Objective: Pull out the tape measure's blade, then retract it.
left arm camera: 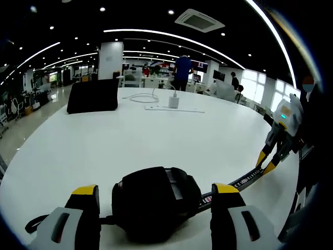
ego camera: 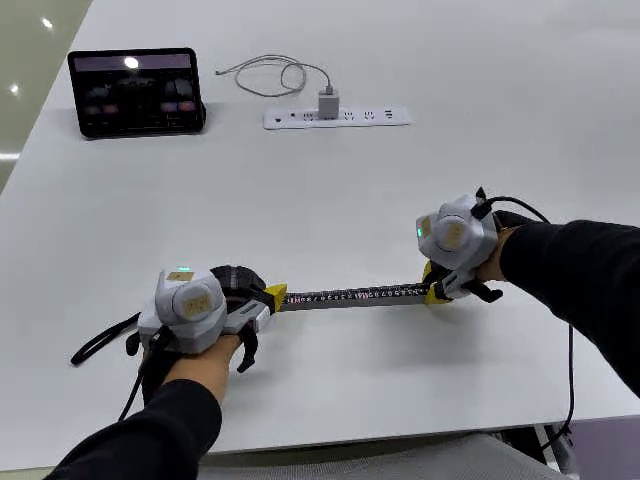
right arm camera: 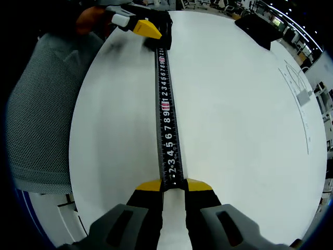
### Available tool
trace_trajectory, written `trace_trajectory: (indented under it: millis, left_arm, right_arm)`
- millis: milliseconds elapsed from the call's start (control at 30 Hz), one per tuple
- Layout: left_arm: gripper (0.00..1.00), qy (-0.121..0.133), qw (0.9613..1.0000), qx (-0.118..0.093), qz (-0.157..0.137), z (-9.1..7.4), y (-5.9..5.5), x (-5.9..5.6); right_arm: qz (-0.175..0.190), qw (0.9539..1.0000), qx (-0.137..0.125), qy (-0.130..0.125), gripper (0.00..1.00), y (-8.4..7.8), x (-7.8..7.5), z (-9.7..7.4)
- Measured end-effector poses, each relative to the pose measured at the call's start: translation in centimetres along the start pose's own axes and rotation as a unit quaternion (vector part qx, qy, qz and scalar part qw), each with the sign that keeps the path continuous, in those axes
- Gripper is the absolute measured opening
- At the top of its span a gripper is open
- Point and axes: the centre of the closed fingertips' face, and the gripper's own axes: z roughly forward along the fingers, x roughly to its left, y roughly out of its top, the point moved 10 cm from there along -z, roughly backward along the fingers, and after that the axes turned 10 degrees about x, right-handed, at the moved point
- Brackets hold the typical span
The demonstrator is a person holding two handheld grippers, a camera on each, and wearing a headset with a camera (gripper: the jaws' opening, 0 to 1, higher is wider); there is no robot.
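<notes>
The left gripper (left arm camera: 155, 190) has its 2 jaws set wide, clasping the black tape measure case (left arm camera: 156, 203) between them. The right gripper (right arm camera: 173, 185) is nearly closed, pinching the tip of the drawn-out blade (right arm camera: 165, 120).

Left tongs (left arm camera: 155, 190) set wide; right tongs (right arm camera: 173, 185) pinched nearly together; both forearms (ego camera: 570, 260) low, spread apart.

Bright, even office light on a white table (ego camera: 330, 200).
Glare spots from the ceiling lights (left arm camera: 171, 35) above the table sit on the tablet (ego camera: 137, 90) at its far end; shadows on the table are soft and faint. Gripper views bow at the edges. The blade (right arm camera: 165, 120) shows sharp numerals mid-table, blurring farther off.
</notes>
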Motion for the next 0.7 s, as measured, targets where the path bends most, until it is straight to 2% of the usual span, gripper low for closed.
trace_trajectory:
  millis: [33, 267, 367, 433, 500, 533, 700]
  left_arm:
    - [0.83, 0.002, 0.9999, 0.008, -0.007, 0.15, -0.10, 0.01]
    - [0.79, 0.001, 0.9996, 0.010, -0.026, 0.06, -0.21, -0.16]
    - [0.74, -0.002, 0.9992, 0.011, -0.037, -0.04, -0.12, -0.17]
    - [0.70, -0.007, 0.9985, 0.023, -0.049, -0.05, -0.15, -0.22]
    - [0.69, -0.004, 0.9985, 0.022, -0.051, -0.03, -0.05, -0.06]
    - [0.68, -0.007, 0.9975, 0.023, -0.067, -0.04, 0.01, 0.05]
    - [0.65, -0.007, 0.9977, 0.026, -0.062, -0.05, 0.01, 0.16]
  right_arm:
    - [-0.001, 1.0000, 0.003, 0.000, 0.11, -0.06, -0.04, 0.03]
    - [0.008, 1.0000, 0.004, 0.002, 0.11, -0.16, -0.35, 0.18]
    - [0.015, 0.9999, 0.004, 0.004, 0.11, -0.17, -0.41, 0.24]
    - [0.019, 0.9998, 0.004, 0.005, 0.11, -0.16, -0.39, 0.26]
    - [0.021, 0.9998, 0.004, 0.004, 0.11, -0.17, -0.43, 0.28]
    - [0.023, 0.9997, 0.003, 0.003, 0.11, -0.21, -0.41, 0.27]
    - [0.025, 0.9997, -0.004, 0.002, 0.11, -0.37, -0.35, 0.30]
